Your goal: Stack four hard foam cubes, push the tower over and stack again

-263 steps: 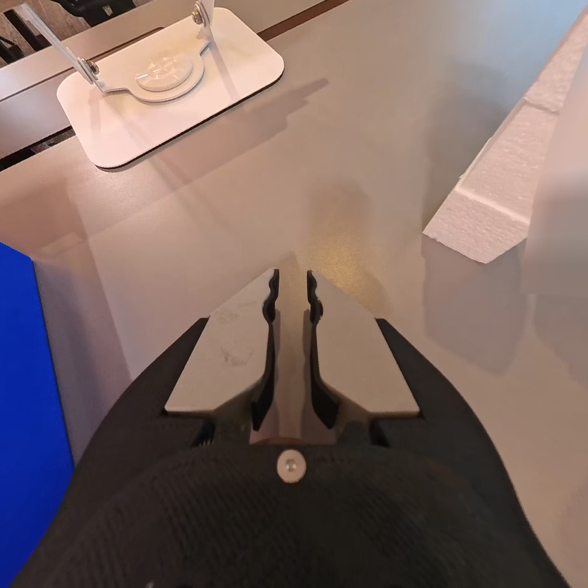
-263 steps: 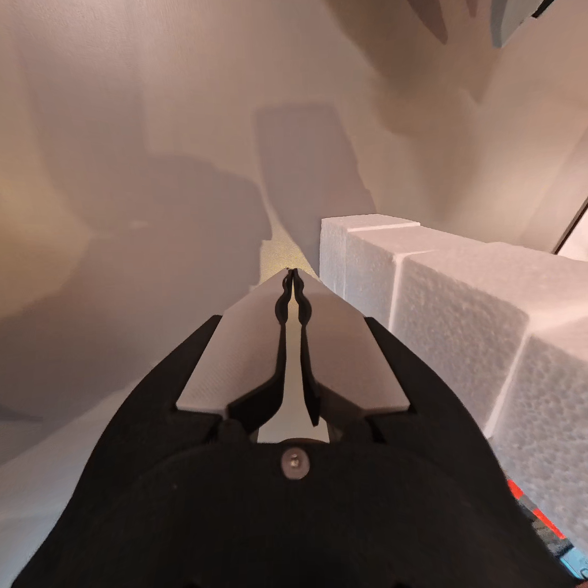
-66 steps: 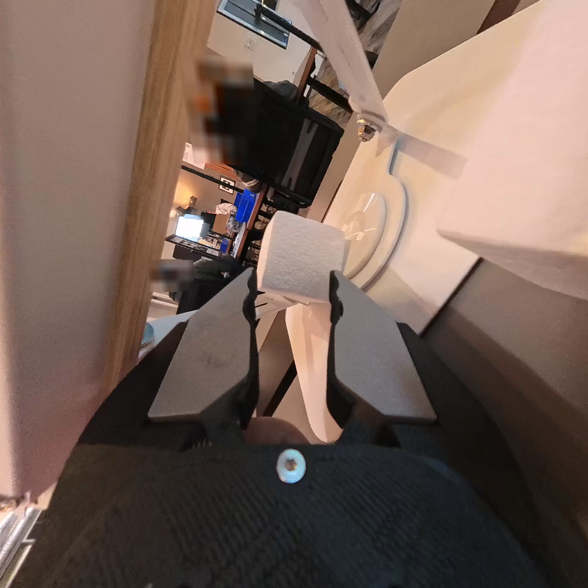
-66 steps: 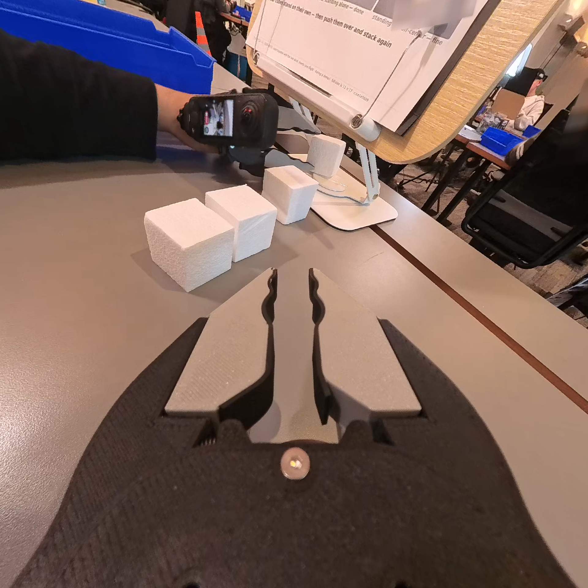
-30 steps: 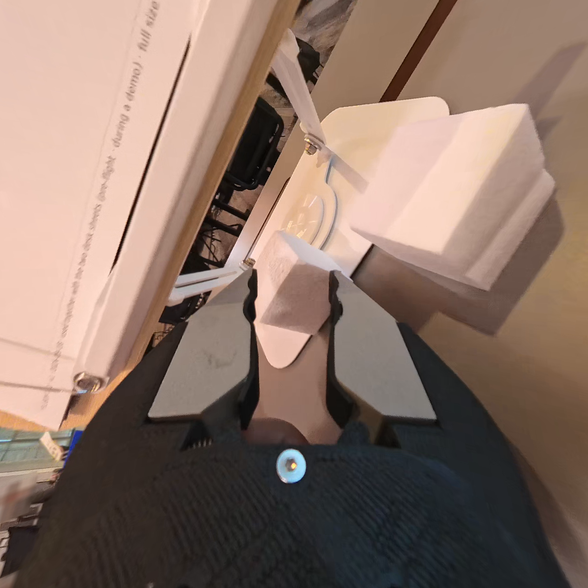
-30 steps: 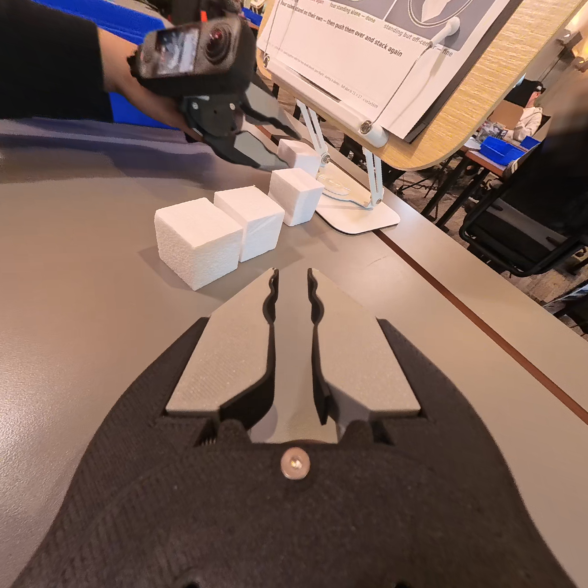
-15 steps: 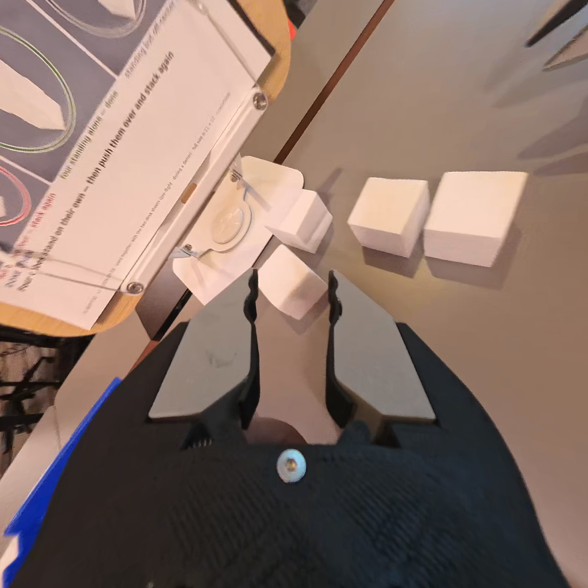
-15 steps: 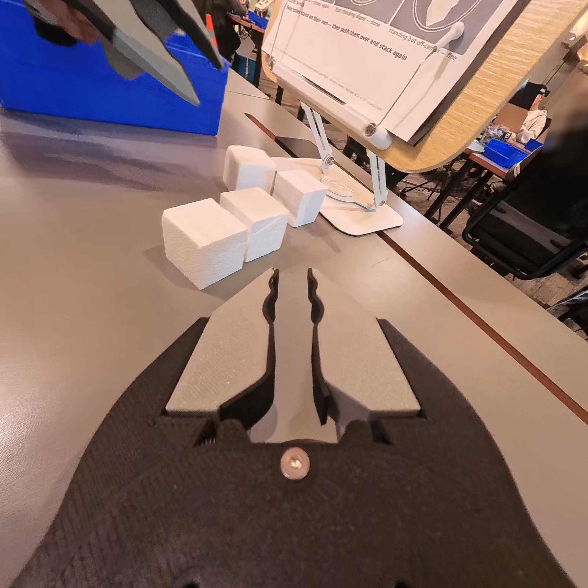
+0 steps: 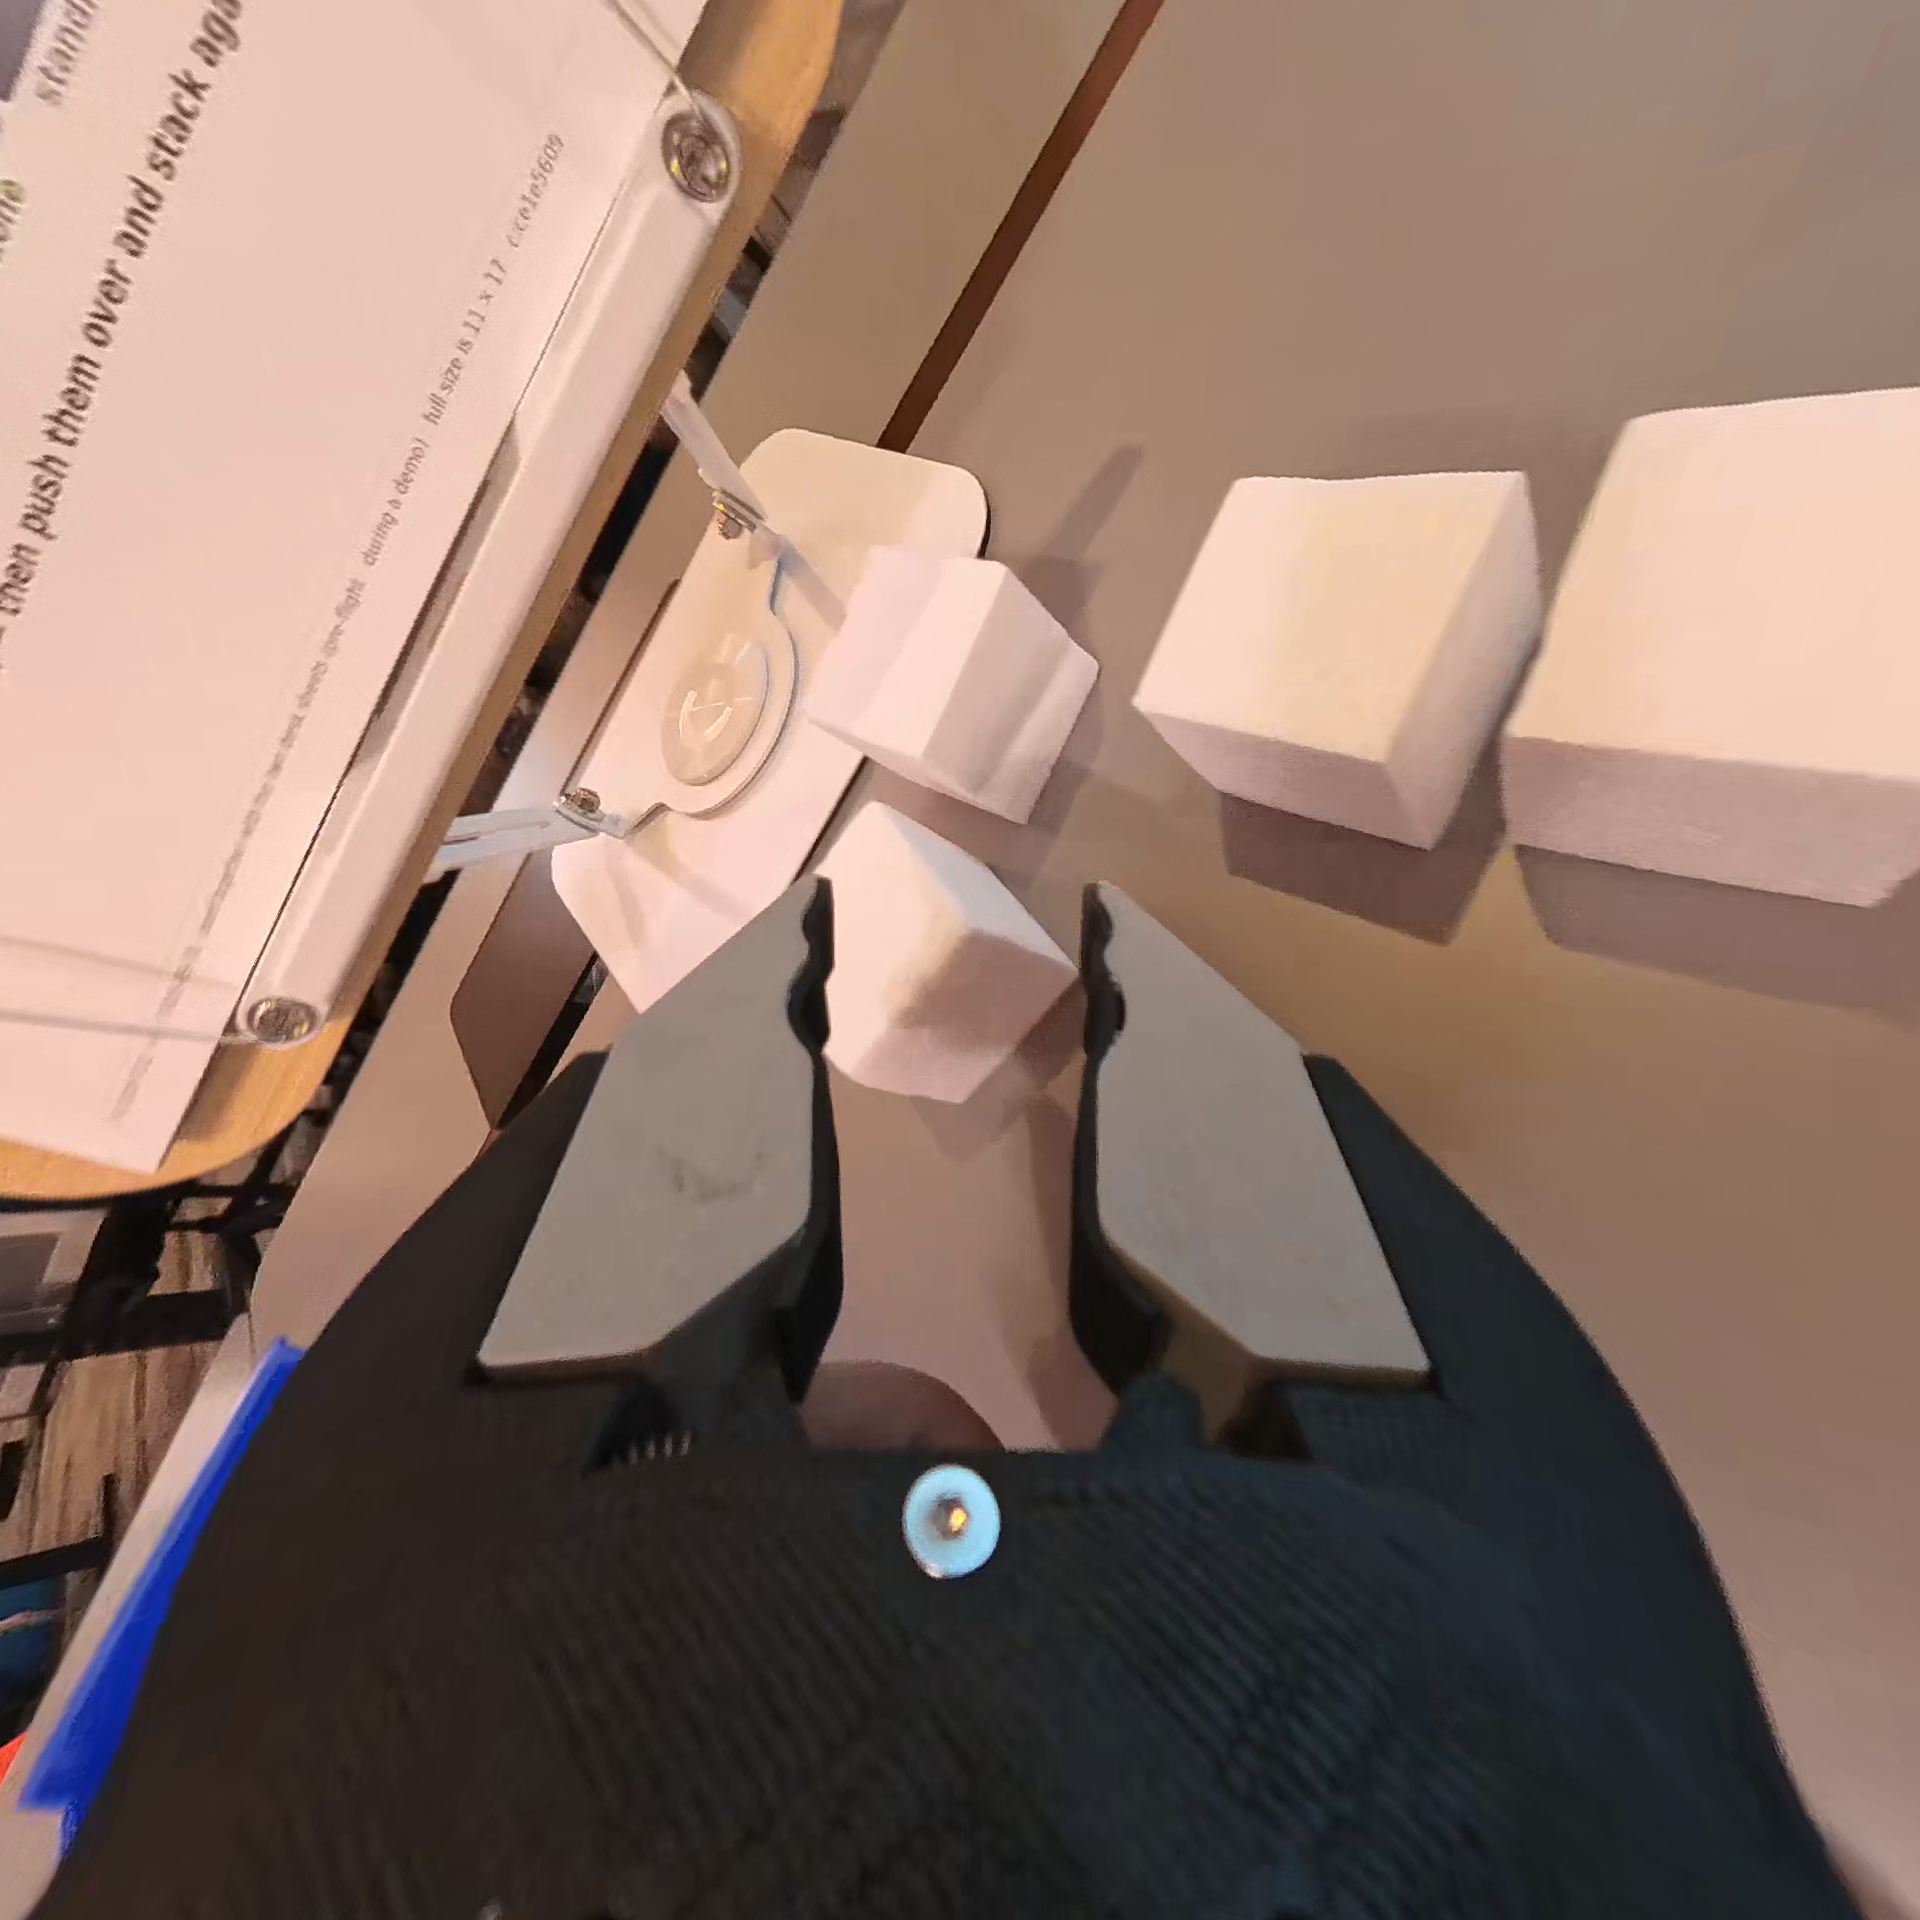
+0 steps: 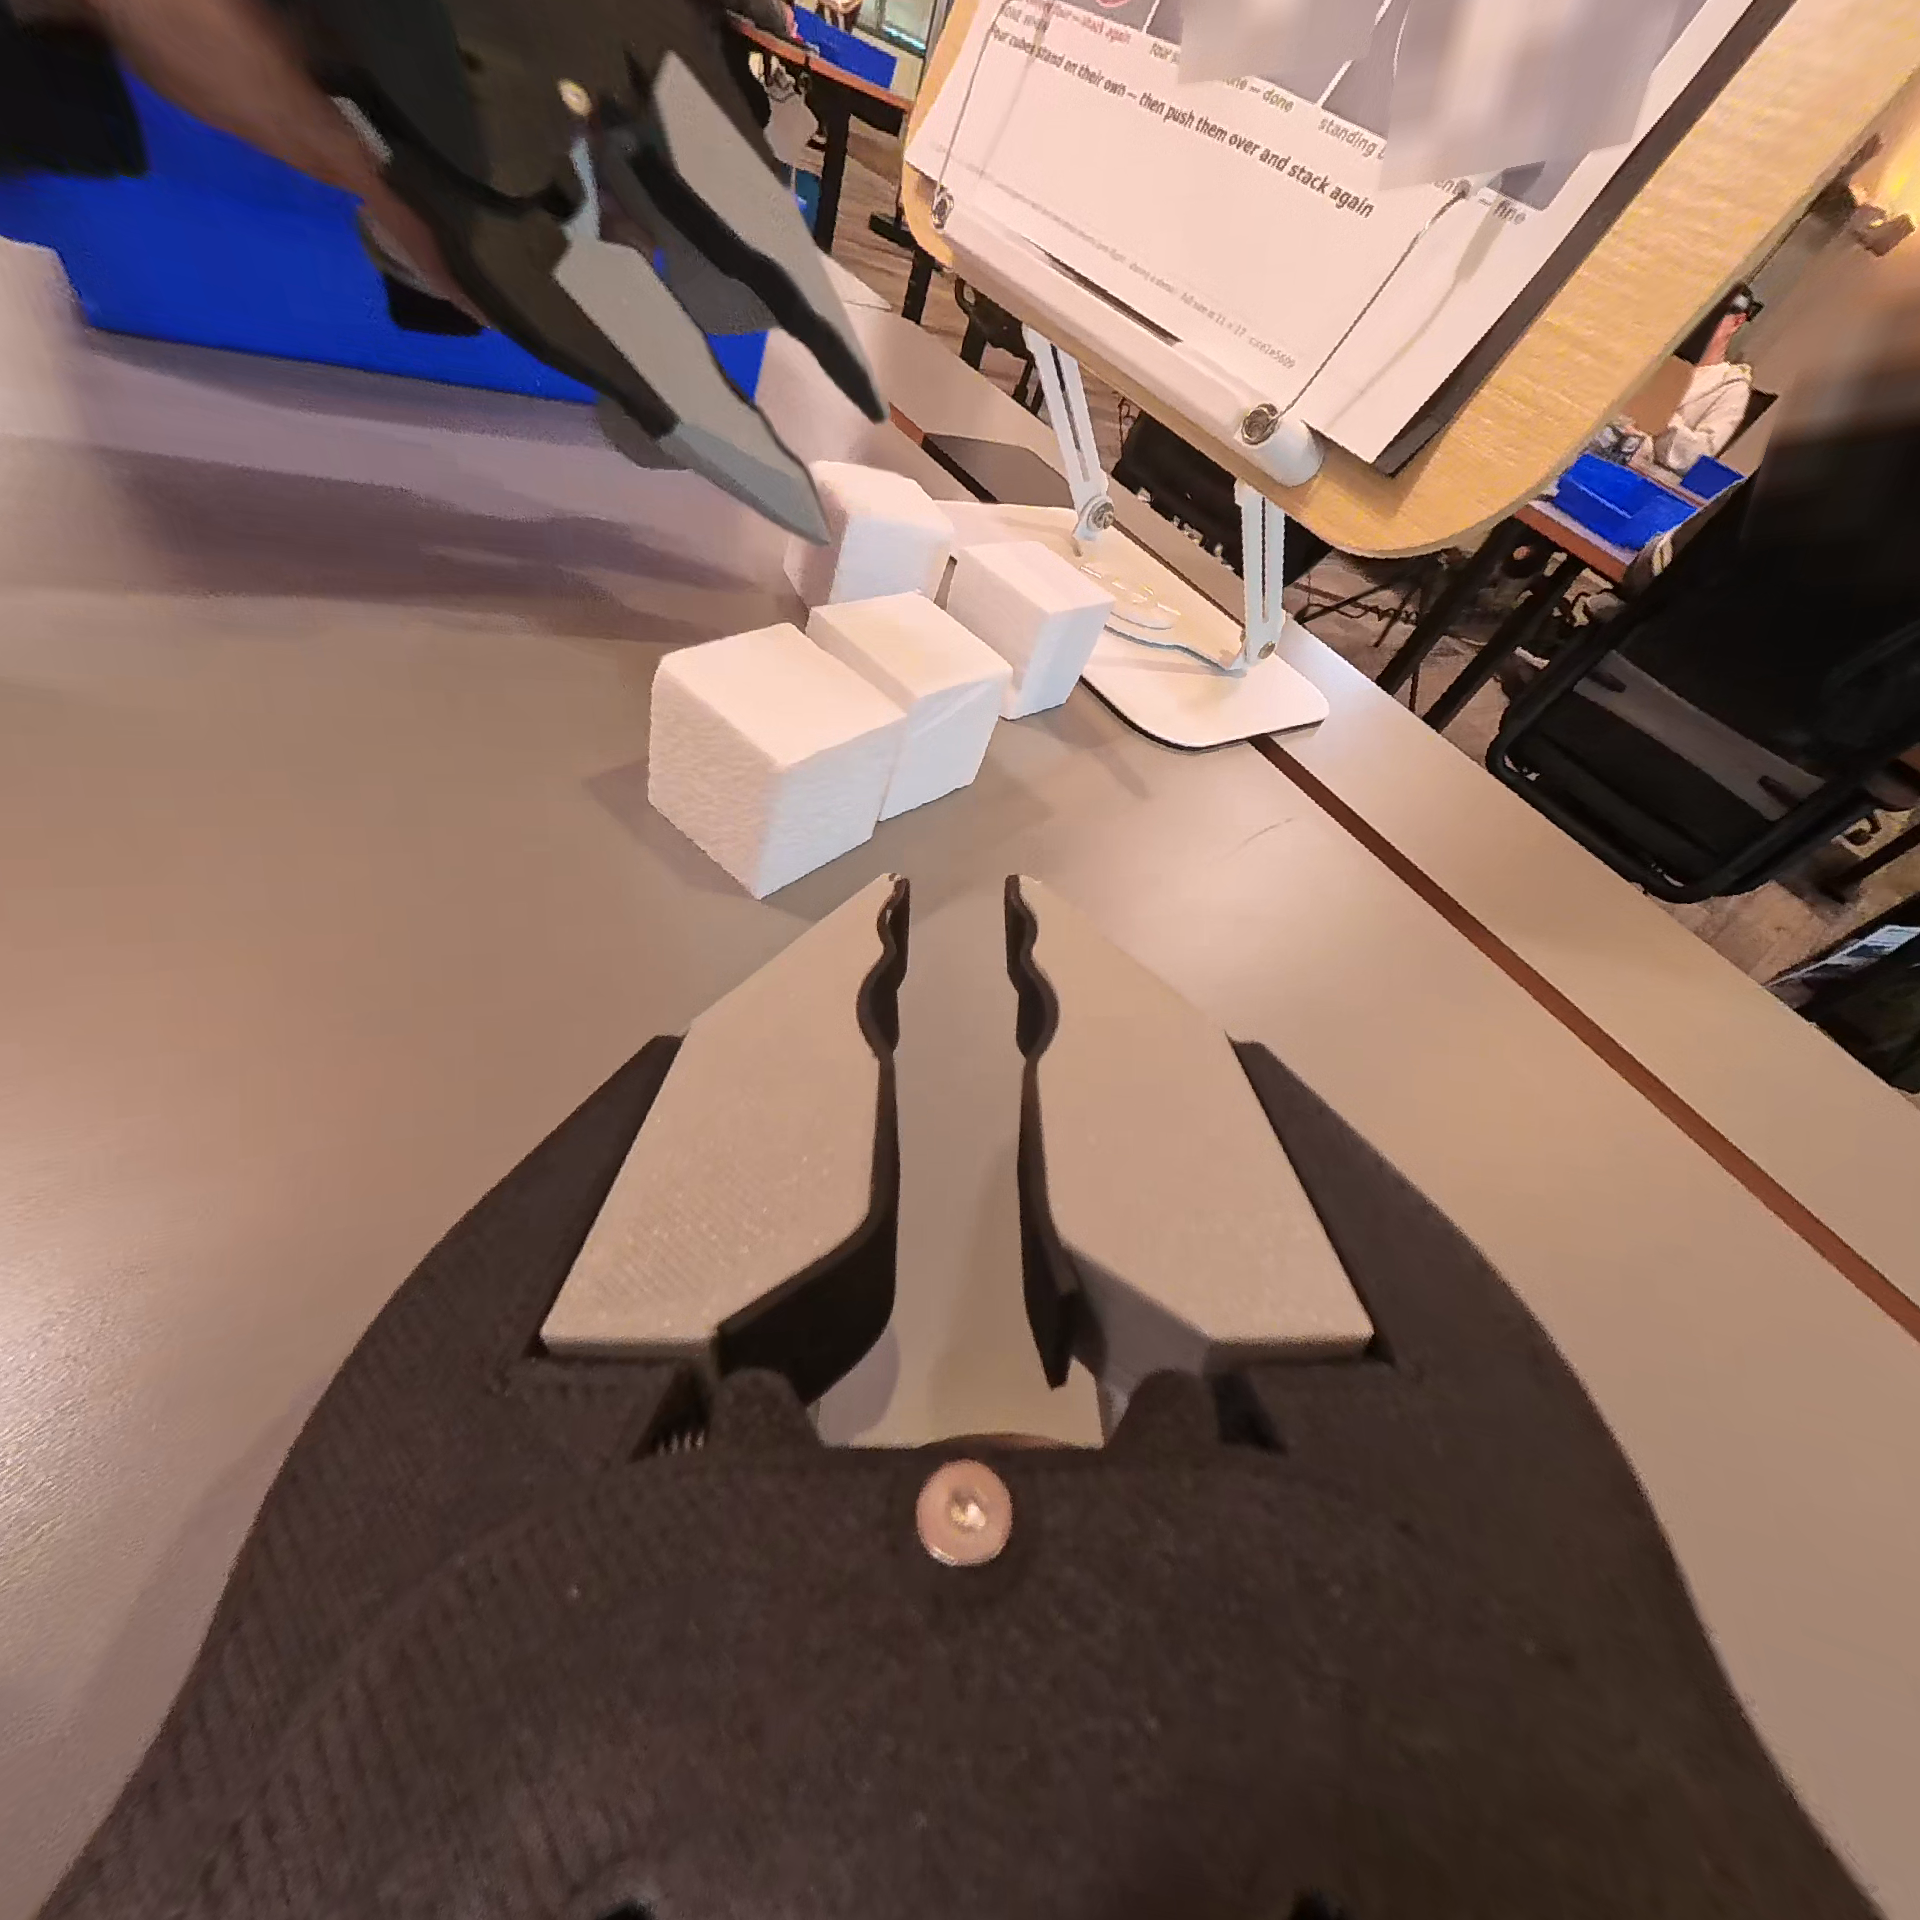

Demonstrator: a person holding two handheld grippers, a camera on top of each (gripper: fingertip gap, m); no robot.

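Note:
Four white foam cubes lie on the grey table. In the right wrist view three form a row: the largest (image 10: 769,758), a middle one (image 10: 914,686) and one (image 10: 1029,623) by the stand's base. The smallest cube (image 10: 883,530) sits behind them. My left gripper (image 10: 844,468) comes down on it from the upper left, one fingertip at its left face. In the left wrist view this cube (image 9: 935,966) lies between my open left gripper's (image 9: 951,904) tips, on the table. The other cubes (image 9: 951,686) (image 9: 1340,644) (image 9: 1745,644) lie beyond. My right gripper (image 10: 954,883) hovers narrowly open and empty before the largest cube.
A tilted wooden board with a printed sheet (image 10: 1299,208) stands on a white base (image 10: 1216,696) right behind the cubes; the base also shows in the left wrist view (image 9: 717,717). A blue bin (image 10: 260,281) is at the back left. A brown seam (image 10: 1558,1018) crosses the table; a black chair (image 10: 1714,748) stands beyond. The gap from one gripper's tips to the other's is roughly 20 cm.
My left gripper carried the small cube off the stand's base, left it on the table and rose, then came back down over it. My right gripper has stayed still.

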